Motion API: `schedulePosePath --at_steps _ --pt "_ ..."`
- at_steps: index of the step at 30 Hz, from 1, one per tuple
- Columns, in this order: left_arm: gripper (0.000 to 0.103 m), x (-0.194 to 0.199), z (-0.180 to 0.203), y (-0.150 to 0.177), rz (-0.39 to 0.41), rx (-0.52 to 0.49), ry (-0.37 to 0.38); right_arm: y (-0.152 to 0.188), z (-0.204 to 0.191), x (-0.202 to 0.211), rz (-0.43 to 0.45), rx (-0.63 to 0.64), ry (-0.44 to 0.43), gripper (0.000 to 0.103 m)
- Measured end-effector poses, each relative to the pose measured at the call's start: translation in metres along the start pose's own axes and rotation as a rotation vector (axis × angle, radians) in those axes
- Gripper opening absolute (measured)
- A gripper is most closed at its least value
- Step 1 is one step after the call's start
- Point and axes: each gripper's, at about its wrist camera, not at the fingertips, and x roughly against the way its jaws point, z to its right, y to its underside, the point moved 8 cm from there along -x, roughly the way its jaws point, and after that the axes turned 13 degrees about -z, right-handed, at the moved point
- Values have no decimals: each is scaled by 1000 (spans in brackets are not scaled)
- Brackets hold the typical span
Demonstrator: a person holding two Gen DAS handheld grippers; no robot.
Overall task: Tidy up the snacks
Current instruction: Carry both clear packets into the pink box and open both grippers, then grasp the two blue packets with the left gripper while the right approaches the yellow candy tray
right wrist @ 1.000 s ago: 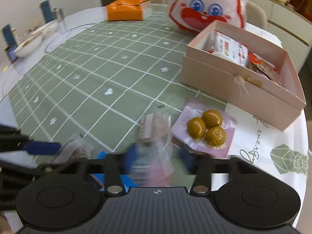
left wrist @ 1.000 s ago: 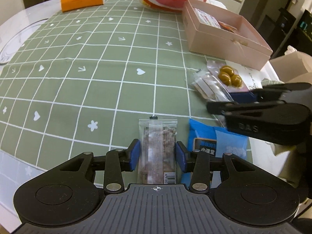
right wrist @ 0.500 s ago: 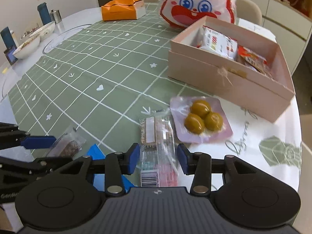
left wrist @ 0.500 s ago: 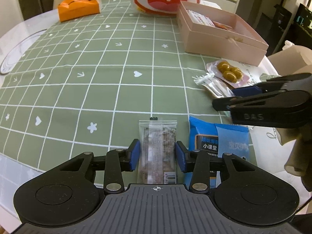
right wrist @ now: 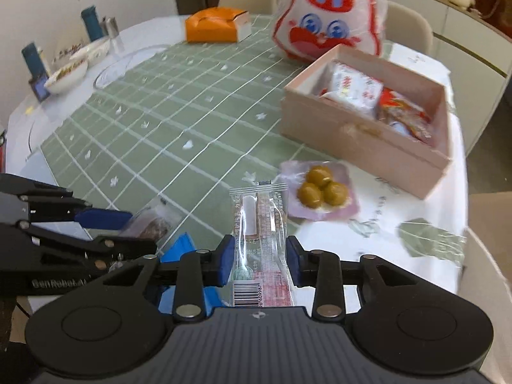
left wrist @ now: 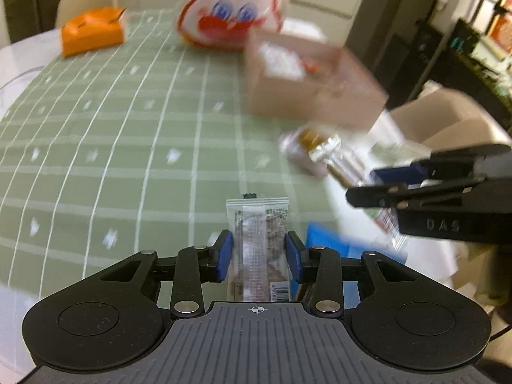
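Observation:
My left gripper [left wrist: 257,249] has its jaws closing, its blue pads pressing on a clear packet with a brown bar [left wrist: 257,224], held above the green checked cloth [left wrist: 128,134]. The right gripper [right wrist: 259,256], jaws closing too, is shut on a clear packet with a pink stripe [right wrist: 259,217], lifted off the table. Each shows in the other's view: the right gripper [left wrist: 364,185] at right, the left gripper [right wrist: 140,230] at left. The open pink box [right wrist: 368,140] with several snacks stands beyond, to the right.
A pink pouch with three brown balls [right wrist: 320,188] lies before the box. A blue packet [right wrist: 179,249] lies under the grippers. A rabbit-face bag [right wrist: 326,22] and an orange box [right wrist: 217,25] stand at the back, bowls [right wrist: 67,73] far left. The table edge is close at right.
Both grippers have closed on their packets and risen off the cloth with them. The right packet lay loose between open jaws half a second ago.

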Motion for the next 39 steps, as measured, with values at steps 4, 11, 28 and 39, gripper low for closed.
schedulePosePath --at_steps 4,11,28,39 --pt "41 20 17 -49 75 -31 86 -24 26 34 83 -54 17 34" --pt "42 30 43 -189 199 -101 177 -98 88 62 187 -98 130 34" --pt "44 -63 32 -217 61 -4 174 -58 123 -14 80 -140 79 64" --pt "44 -10 47 -17 -91 -194 135 -51 71 -65 3 -118 25 72"
